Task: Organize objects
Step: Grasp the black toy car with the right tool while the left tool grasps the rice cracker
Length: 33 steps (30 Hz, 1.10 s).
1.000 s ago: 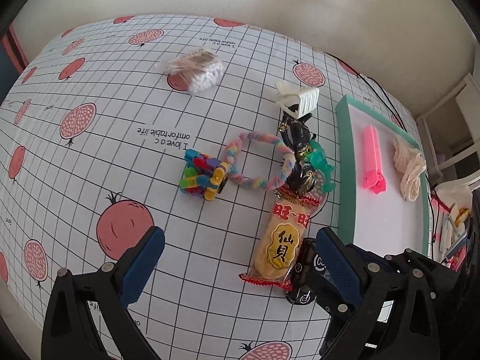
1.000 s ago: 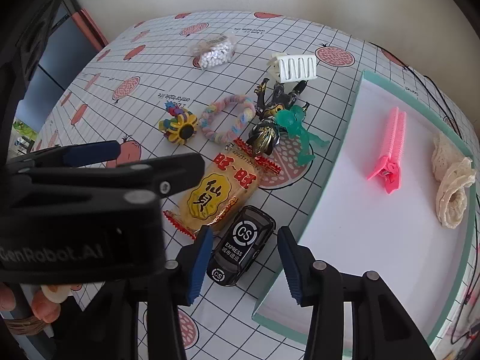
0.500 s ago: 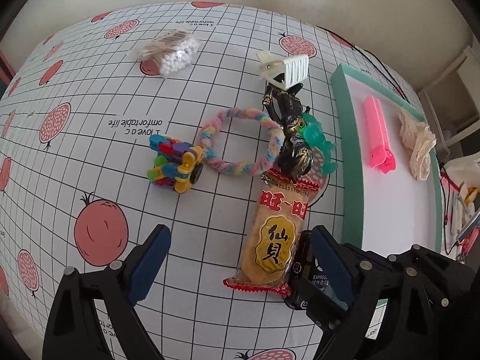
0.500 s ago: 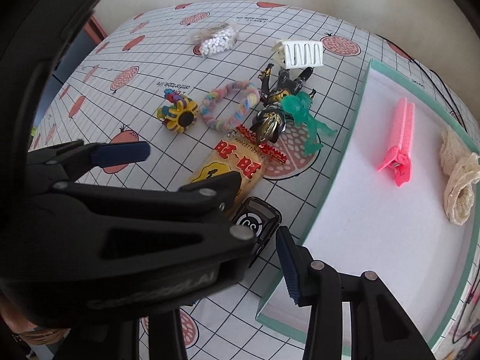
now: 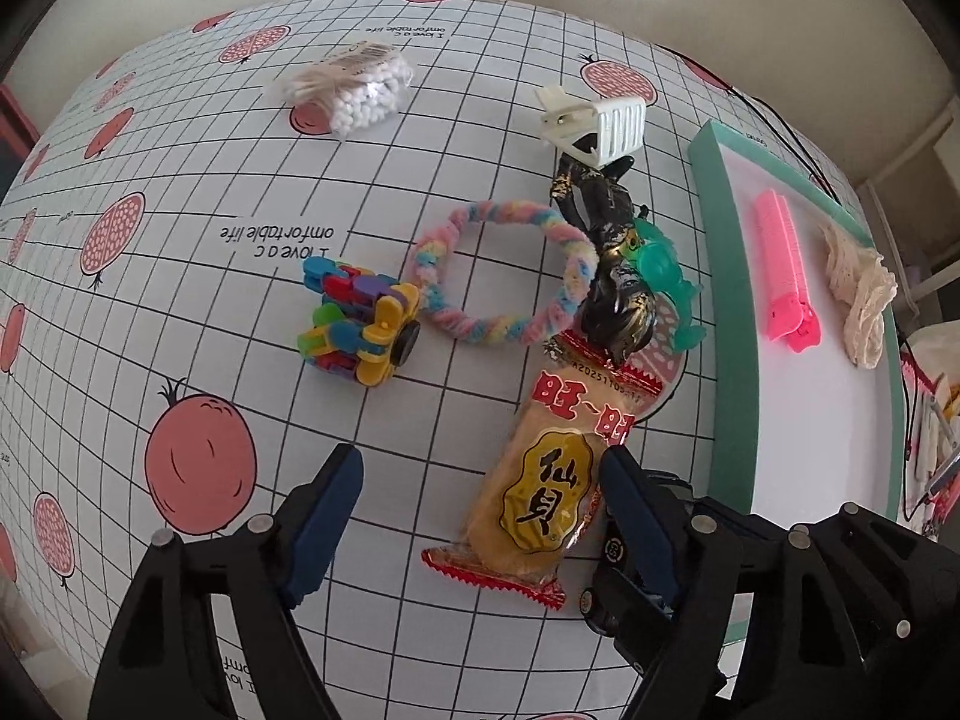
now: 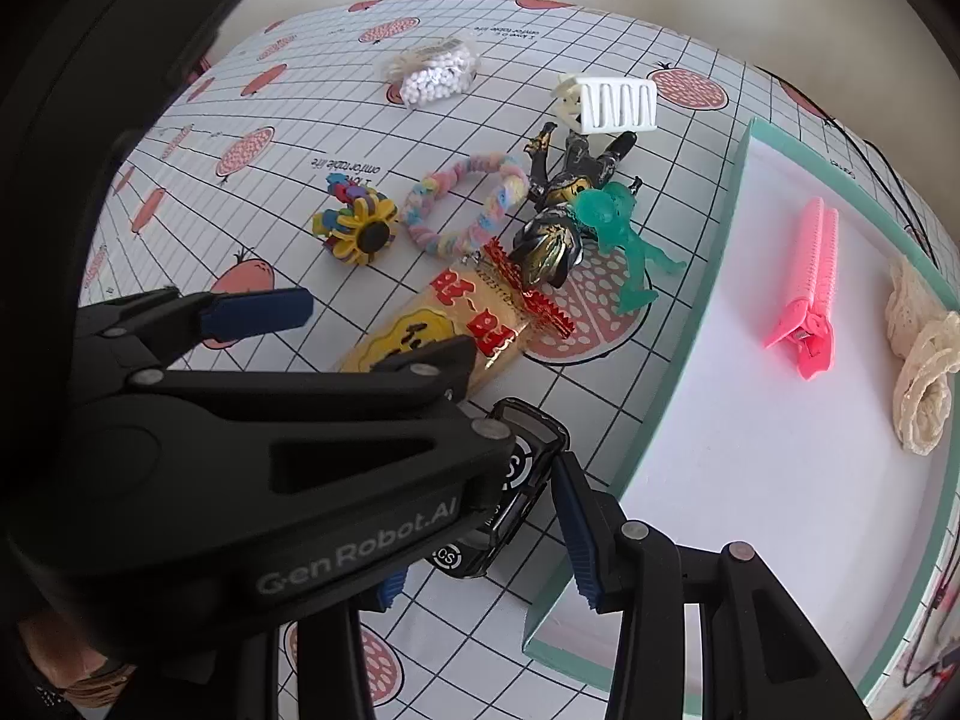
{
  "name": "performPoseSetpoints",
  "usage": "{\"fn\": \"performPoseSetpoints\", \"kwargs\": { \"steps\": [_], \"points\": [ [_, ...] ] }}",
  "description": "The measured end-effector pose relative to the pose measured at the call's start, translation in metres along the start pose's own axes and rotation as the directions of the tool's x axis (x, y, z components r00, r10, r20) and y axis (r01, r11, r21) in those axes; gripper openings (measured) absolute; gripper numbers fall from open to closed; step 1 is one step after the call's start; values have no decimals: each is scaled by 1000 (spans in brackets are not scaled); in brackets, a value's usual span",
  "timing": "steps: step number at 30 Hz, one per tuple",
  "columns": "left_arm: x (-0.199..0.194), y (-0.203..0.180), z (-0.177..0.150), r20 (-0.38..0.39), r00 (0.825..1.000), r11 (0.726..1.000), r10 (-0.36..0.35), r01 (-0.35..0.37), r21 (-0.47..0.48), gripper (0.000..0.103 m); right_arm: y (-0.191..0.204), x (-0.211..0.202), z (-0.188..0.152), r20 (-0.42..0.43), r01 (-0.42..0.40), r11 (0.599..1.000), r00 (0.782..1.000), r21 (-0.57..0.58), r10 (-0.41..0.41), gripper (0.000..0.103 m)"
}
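Jaws spread wide on my left gripper [image 5: 474, 516], straddling the yellow rice-cracker packet [image 5: 549, 480] near the tabletop's front edge, holding nothing. My right gripper [image 6: 480, 531], also parted and empty, brackets the small black toy car [image 6: 510, 498] beside the teal-rimmed white tray [image 6: 714, 276], probably for a lift into it.
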<state>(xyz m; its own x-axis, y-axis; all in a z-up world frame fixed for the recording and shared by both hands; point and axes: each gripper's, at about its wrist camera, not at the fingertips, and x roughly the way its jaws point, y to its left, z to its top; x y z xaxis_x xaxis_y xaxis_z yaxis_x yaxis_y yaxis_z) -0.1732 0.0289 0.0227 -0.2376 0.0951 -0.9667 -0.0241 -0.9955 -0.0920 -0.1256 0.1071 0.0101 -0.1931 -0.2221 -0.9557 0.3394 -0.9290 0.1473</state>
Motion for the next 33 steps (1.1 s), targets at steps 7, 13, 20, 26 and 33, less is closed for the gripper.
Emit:
{"fn": "performPoseSetpoints", "kwargs": {
  "steps": [7, 13, 20, 26, 33],
  "points": [
    [3, -5, 0, 4, 1000, 1000, -16, 16, 20, 75, -1, 3, 2, -5, -3, 1000, 1000, 12, 3, 45],
    [8, -11, 2, -14, 1000, 1000, -12, 12, 21, 57, 0, 7, 2, -5, 5, 1000, 1000, 13, -5, 45],
    [6, -3, 3, -25, 1000, 1000, 8, -9, -10, 47, 5, 11, 2, -3, 23, 1000, 1000, 8, -23, 46],
    [4, 4, 4, -29, 998, 998, 51, -52, -21, 45, 11, 15, 4, -5, 49, 999, 999, -3, -49, 45],
    [3, 16, 6, -43, 998, 997, 34, -37, -65, 45, 19, 21, 6, -7, 84, 996, 996, -11, -84, 46]
  ]
}}
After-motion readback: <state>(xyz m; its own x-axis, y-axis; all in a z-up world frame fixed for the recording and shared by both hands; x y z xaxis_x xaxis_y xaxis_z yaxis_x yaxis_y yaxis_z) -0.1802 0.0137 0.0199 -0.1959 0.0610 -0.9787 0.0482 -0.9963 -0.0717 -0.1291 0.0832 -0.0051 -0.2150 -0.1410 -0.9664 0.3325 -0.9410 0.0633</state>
